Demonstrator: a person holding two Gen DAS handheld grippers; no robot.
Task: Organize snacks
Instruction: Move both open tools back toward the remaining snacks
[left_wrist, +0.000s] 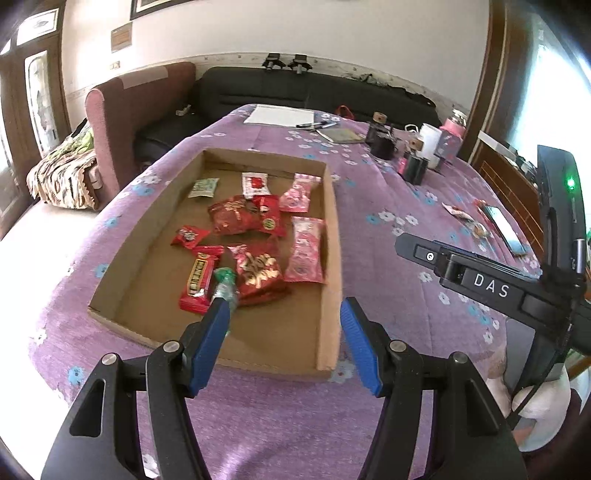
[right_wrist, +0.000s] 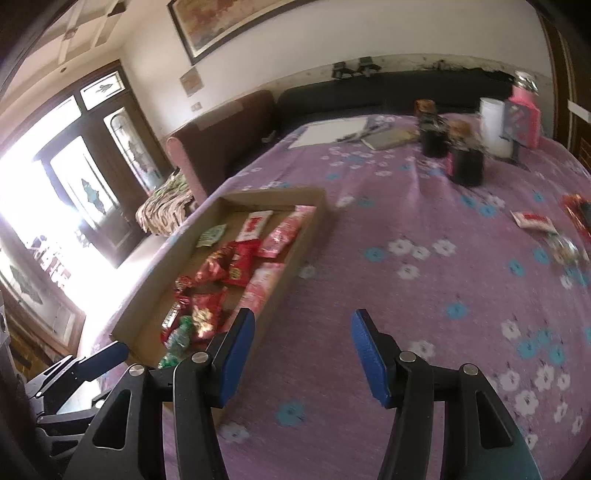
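A shallow cardboard tray (left_wrist: 330, 258) lies on the purple flowered cloth (left_wrist: 388, 266) and holds several red and pink snack packets (left_wrist: 258, 273). A green-wrapped candy (left_wrist: 224, 282) lies in the tray right at the tip of my left gripper's left finger. My left gripper (left_wrist: 286, 325) hovers open over the tray's near right corner, nothing between its pads. My right gripper (right_wrist: 303, 347) is open and empty above bare cloth just right of the tray (right_wrist: 273, 195). A white-and-red packet (right_wrist: 533, 220) and other loose snacks (right_wrist: 565, 247) lie on the cloth at the far right.
Dark jars (right_wrist: 467, 162), a white cup (right_wrist: 493, 125) and a pink bottle (right_wrist: 524, 118) stand at the table's far right. Paper and pens (left_wrist: 280, 115) lie at the far edge. A phone (left_wrist: 506, 229) rests near the loose snacks. A black sofa (left_wrist: 295, 88) and an armchair (left_wrist: 140, 99) stand behind.
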